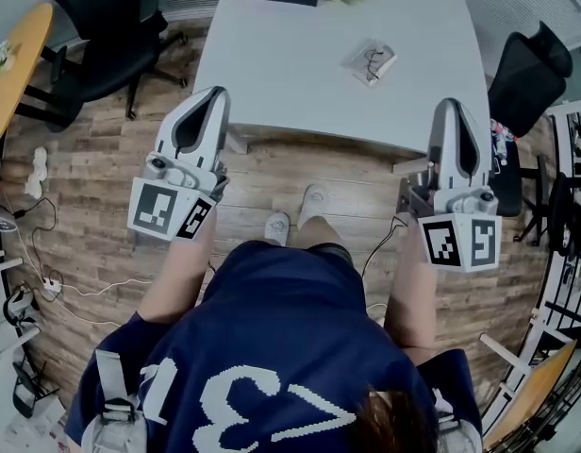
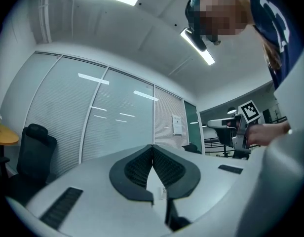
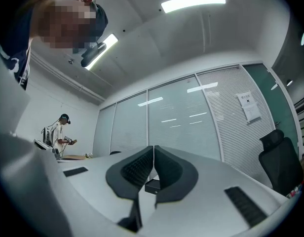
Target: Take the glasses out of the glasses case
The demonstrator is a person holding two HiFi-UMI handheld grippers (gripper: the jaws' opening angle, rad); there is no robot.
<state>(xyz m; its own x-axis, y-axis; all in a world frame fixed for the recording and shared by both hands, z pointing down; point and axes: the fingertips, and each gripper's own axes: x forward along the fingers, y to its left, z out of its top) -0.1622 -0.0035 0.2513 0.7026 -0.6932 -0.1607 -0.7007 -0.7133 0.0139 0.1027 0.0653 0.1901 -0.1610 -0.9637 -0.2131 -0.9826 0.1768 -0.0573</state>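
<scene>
Nothing started yet. Left gripper (image 1: 213,92) and right gripper (image 1: 450,105) are both clenched on nothing, short of the counter (image 1: 272,74). The case (image 1: 369,61) lies ahead, nearer the right gripper, and the glasses look to be inside. Next, I reckon: reach forward, spread the jaws, pin the case.

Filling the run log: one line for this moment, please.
left gripper: shut, empty | right gripper: shut, empty | glasses case: on table, untouched

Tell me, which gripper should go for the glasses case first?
Right, probably. The case lies on the right half of the table, nearer the right gripper than the left gripper. Both grippers are shut and empty.
</scene>
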